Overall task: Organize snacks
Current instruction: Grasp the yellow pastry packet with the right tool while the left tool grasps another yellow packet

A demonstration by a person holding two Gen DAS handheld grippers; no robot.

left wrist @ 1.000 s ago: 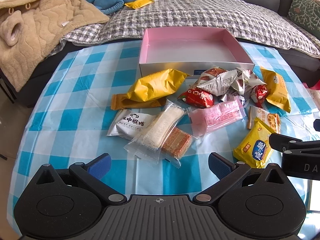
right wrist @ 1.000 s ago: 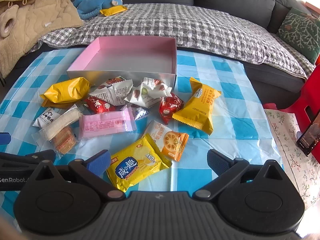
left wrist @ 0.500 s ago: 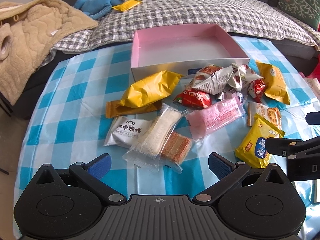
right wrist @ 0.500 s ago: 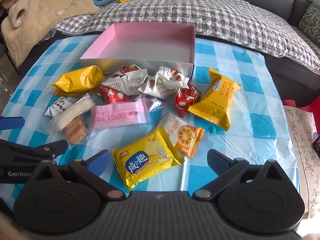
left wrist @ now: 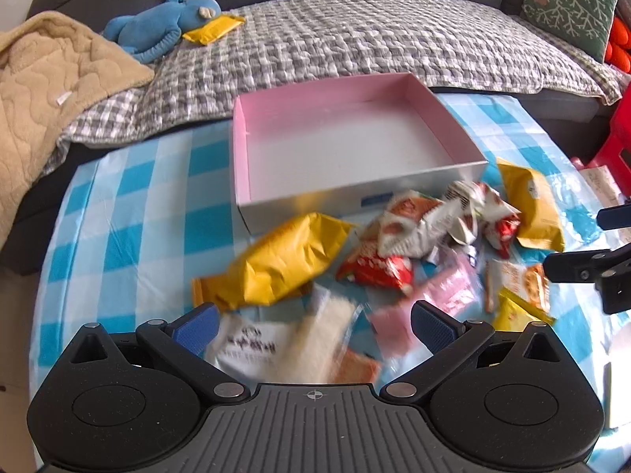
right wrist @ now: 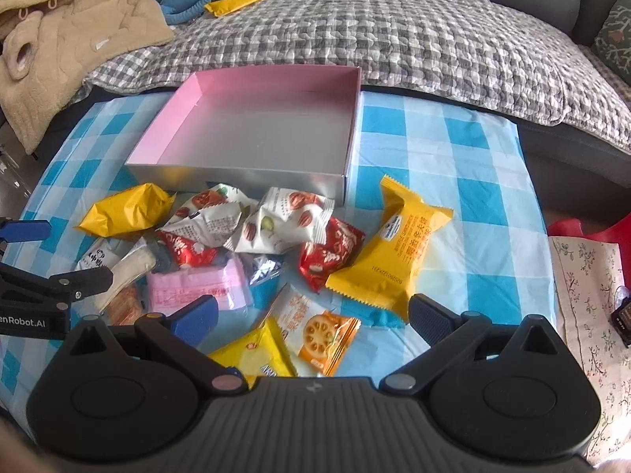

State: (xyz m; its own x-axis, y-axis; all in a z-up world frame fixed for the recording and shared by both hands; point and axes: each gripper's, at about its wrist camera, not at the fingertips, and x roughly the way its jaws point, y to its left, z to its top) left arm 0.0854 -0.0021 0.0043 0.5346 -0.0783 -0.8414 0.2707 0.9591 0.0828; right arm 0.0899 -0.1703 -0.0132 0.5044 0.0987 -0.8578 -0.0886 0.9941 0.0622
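An empty pink-lined box [left wrist: 347, 146] [right wrist: 260, 134] stands at the far side of the blue checked table. Several snack packets lie in a heap in front of it: a yellow bag [left wrist: 284, 262] [right wrist: 126, 209], white nut packets [right wrist: 284, 224], red packets [left wrist: 374, 270], a pink packet [right wrist: 197, 287], a yellow cake packet [right wrist: 398, 252], an orange lotus-root packet [right wrist: 319, 331]. My left gripper [left wrist: 313, 325] is open over the white and clear packets [left wrist: 319, 339]. My right gripper [right wrist: 313, 315] is open over the lotus-root packet and a yellow packet [right wrist: 256, 358].
A sofa with a grey checked blanket [left wrist: 355, 35] runs behind the table. On it lie a blue plush toy [left wrist: 169, 19], another yellow packet [left wrist: 215, 29] and a beige garment [left wrist: 47, 79]. A red stool [left wrist: 619, 134] and floral cloth [right wrist: 591, 295] are at the right.
Both grippers have moved forward toward the snack heap and the box. The packets now lie closer under the fingers. Both stay open and empty.
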